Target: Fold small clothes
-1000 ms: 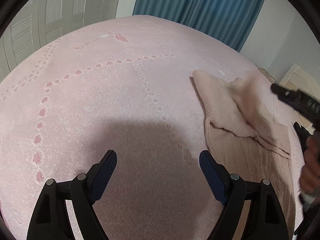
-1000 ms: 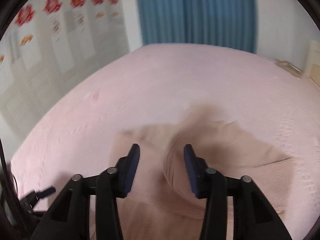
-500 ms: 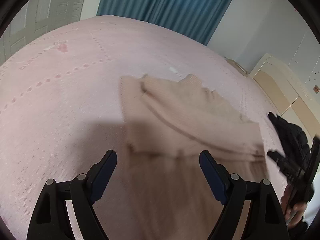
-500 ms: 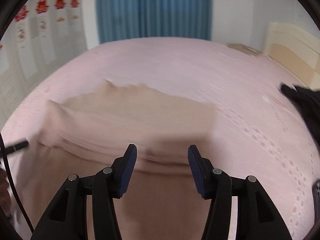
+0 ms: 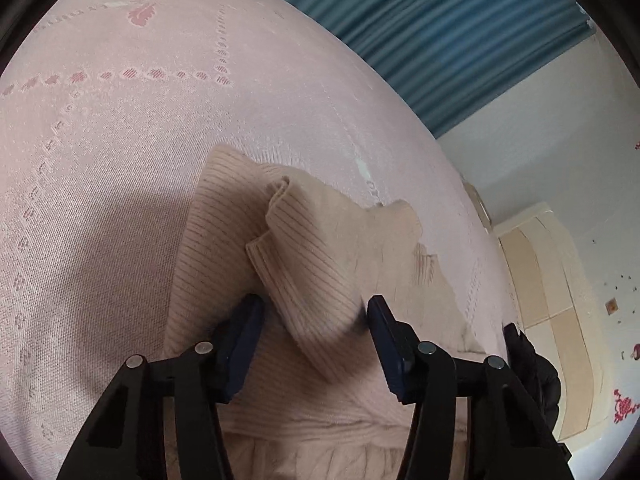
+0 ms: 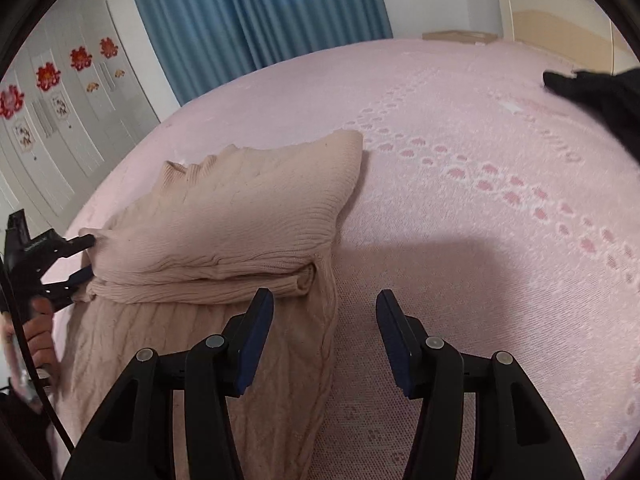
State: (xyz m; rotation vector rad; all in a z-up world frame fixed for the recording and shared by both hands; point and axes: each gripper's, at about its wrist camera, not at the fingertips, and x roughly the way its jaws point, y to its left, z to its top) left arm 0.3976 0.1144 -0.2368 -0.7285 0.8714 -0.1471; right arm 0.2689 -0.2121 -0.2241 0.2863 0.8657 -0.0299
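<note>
- Beige knit sweater (image 5: 320,264) is lying on the pink bed (image 5: 100,160), now between the left gripper (image 5: 316,336) jaws, which are closing around its folded sleeve.
- Right gripper (image 6: 324,336) is hovering open, empty, sweater's edge just left of it; a fold is being set up.

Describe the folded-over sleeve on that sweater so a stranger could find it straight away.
Start from the pink bedspread and find the beige knit sweater lying on it. Its upper part is folded over in a thick ribbed layer; the sleeve is the narrow ribbed flap on top, between the closing left tongs. Unlike the cable-knit body below, it has fine straight ribs and a raised cuff end.
</note>
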